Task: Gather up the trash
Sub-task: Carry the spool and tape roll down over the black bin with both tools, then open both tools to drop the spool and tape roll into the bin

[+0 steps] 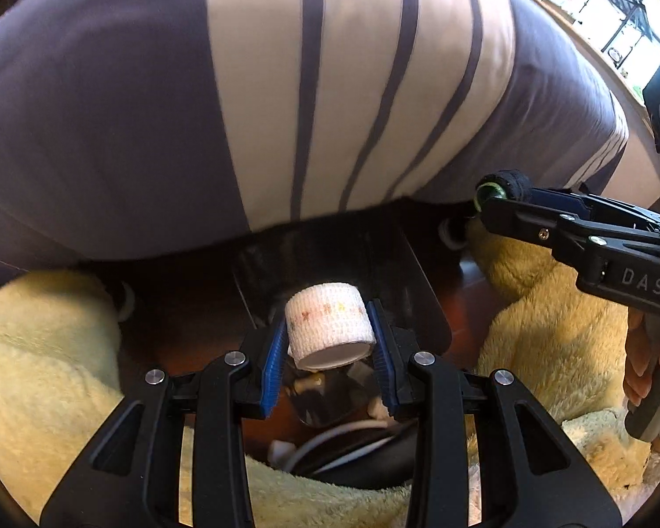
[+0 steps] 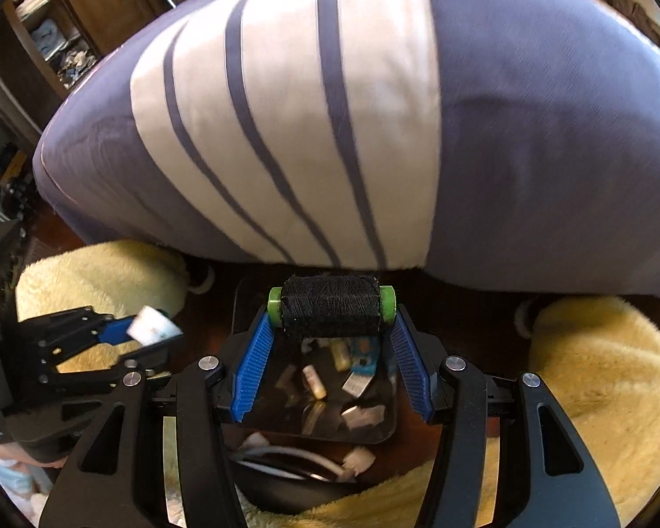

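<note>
My left gripper (image 1: 328, 330) is shut on a white bandage roll (image 1: 328, 328) with small coloured marks, held above a dark bin (image 1: 325, 400). It also shows in the right wrist view (image 2: 152, 328) at the left. My right gripper (image 2: 332, 312) is shut on a spool of black thread (image 2: 331, 306) with green ends, held over the same dark bin (image 2: 312, 427), which holds several scraps and wrappers. The right gripper shows in the left wrist view (image 1: 490, 193) at the right, with the spool (image 1: 504, 185) at its tips.
A bed with a grey and white striped cover (image 1: 286, 88) fills the upper half of both views (image 2: 330, 110). Yellow fluffy rugs (image 2: 603, 374) lie left and right (image 1: 35, 352) on a dark wood floor. A white cable (image 2: 295, 457) lies below the bin. Shelves (image 2: 53, 31) stand far left.
</note>
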A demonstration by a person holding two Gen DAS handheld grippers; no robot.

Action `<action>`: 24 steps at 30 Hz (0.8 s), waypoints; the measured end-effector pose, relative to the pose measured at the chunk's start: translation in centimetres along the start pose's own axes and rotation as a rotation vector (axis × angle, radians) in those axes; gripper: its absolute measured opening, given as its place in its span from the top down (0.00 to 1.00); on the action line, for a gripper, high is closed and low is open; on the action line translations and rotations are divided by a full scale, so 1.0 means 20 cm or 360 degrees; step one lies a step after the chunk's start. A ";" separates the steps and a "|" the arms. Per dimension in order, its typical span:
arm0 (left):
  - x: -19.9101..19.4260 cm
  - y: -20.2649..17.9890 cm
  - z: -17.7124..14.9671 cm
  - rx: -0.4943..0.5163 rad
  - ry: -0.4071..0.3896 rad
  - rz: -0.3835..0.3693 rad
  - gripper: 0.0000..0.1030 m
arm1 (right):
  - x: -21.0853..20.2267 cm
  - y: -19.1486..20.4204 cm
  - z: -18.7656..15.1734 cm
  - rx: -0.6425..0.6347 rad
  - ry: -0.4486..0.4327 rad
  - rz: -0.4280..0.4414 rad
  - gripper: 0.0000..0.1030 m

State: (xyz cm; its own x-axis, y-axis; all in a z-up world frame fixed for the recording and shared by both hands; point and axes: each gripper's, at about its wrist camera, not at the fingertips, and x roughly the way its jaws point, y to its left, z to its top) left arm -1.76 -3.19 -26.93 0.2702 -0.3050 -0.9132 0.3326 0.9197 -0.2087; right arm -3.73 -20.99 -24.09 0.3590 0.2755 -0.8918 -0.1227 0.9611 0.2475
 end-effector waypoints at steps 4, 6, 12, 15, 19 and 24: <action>0.09 0.00 0.01 -0.0008 0.0080 -0.0021 0.68 | 0.07 -0.02 -0.02 0.0022 0.0081 0.0015 0.46; 0.12 0.00 0.01 -0.0011 0.0111 -0.0028 0.68 | 0.11 -0.02 -0.02 0.0029 0.0113 0.0021 0.46; 0.18 0.02 0.00 -0.0032 0.0162 -0.0050 0.68 | 0.18 -0.01 0.00 0.0021 0.0191 0.0031 0.46; 0.18 0.02 0.00 -0.0033 0.0166 -0.0056 0.68 | 0.22 0.00 0.01 0.0017 0.0215 0.0042 0.46; 0.18 0.04 0.00 -0.0047 0.0166 -0.0061 0.67 | 0.25 0.02 0.02 0.0010 0.0227 0.0051 0.46; 0.17 0.04 0.00 -0.0050 0.0162 -0.0059 0.64 | 0.23 -0.01 0.04 0.0040 0.0210 0.0044 0.45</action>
State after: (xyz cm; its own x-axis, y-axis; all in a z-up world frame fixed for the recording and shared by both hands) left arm -0.55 -3.49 -30.21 0.1644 -0.3135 -0.9352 0.3116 0.9161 -0.2523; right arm -1.37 -19.85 -27.92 0.2309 0.2983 -0.9261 -0.1071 0.9539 0.2805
